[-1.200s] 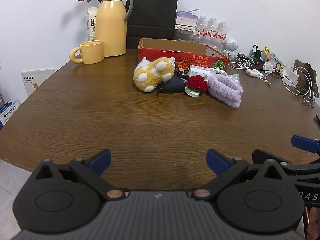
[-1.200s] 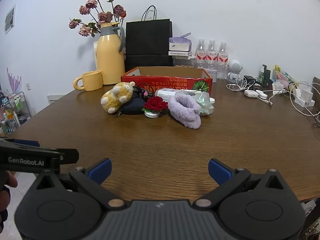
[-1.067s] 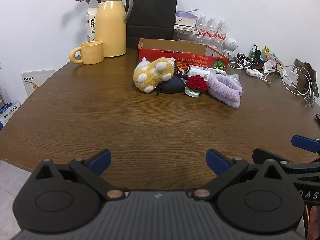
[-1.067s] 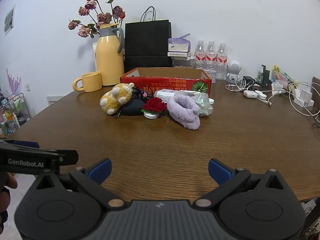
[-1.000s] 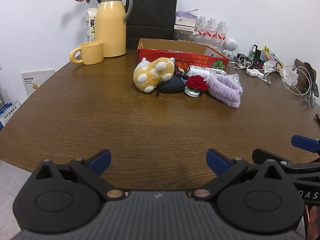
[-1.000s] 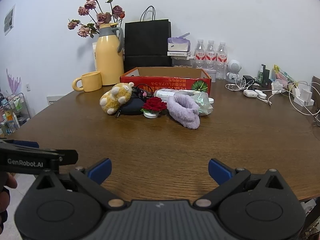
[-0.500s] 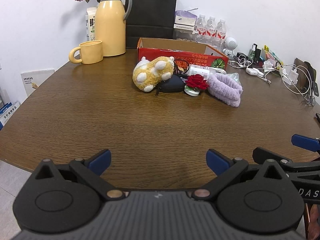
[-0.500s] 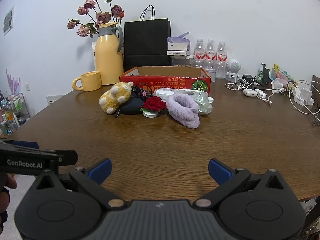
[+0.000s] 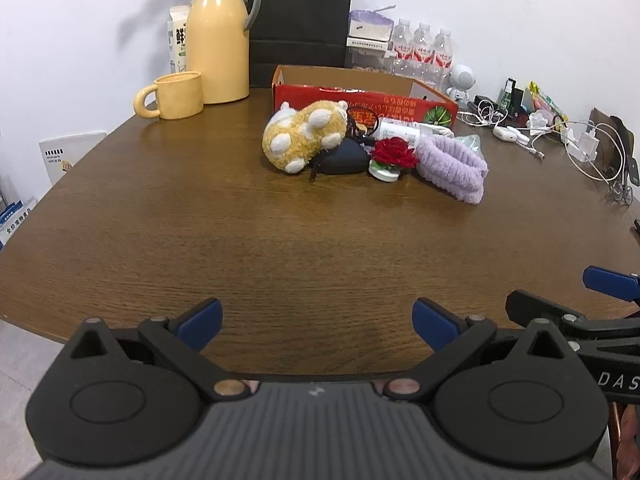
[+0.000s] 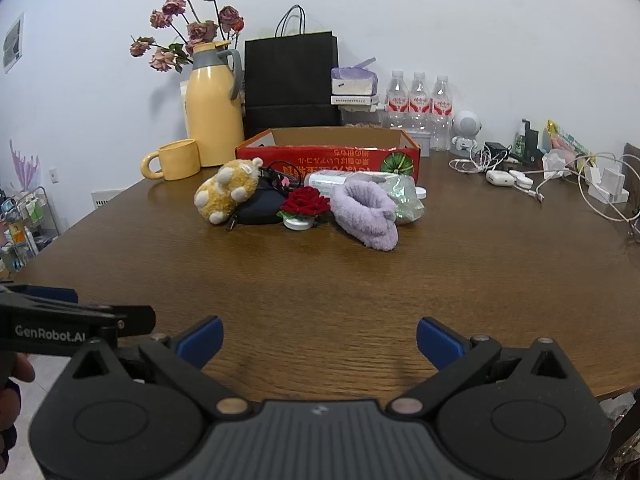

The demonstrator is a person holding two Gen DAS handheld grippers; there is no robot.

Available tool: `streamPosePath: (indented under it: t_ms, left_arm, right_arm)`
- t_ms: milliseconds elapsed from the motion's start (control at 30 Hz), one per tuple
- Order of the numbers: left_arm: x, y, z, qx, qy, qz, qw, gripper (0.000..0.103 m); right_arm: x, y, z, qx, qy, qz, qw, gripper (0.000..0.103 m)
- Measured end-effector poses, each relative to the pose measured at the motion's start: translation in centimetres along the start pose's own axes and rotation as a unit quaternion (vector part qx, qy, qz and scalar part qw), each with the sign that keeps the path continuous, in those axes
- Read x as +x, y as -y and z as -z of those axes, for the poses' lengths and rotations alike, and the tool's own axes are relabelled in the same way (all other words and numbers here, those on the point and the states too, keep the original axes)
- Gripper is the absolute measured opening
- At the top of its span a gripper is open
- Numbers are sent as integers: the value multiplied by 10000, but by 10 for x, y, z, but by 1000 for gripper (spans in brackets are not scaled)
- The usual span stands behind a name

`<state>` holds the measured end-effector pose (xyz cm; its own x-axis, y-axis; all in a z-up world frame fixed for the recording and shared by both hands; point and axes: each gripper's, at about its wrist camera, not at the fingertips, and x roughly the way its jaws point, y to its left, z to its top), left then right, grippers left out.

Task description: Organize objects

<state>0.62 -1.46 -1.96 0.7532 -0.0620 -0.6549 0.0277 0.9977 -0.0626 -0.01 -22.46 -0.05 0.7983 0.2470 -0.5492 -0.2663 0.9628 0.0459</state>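
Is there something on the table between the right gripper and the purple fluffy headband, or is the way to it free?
Nothing visible stands in the way. Between the open right gripper and the purple headband lies only bare table. The red rose sits just left of the headband and a clear plastic bag behind it, both off the direct path.

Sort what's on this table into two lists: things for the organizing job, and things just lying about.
For the job, likely:
plush toy
dark pouch
red rose
purple headband
red cardboard box

Lying about, probably:
yellow jug
yellow mug
black paper bag
water bottles
chargers and cables

Both the left gripper and right gripper are open and empty.
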Motion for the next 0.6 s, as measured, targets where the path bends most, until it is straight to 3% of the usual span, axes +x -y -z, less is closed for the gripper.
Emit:
streamPosePath:
  t_ms: [233, 400, 533, 600]
  left_arm:
    - [9, 1, -1, 45, -55, -20, 10000, 103]
    - [16, 0, 3, 17, 178, 197, 9996, 103]
    - [36, -3, -1, 9, -247, 540, 9982, 103]
    - [44, -8, -9, -207, -230, 541, 9981, 103]
  right_arm:
    - [8, 6, 1, 132, 23, -50, 9999, 103]
    - [14, 11, 4, 272, 176, -154, 9994, 103]
    - [29, 19, 3, 475, 199, -197, 9985, 103]
    - [37, 26, 0, 615, 228, -121, 9978, 103]
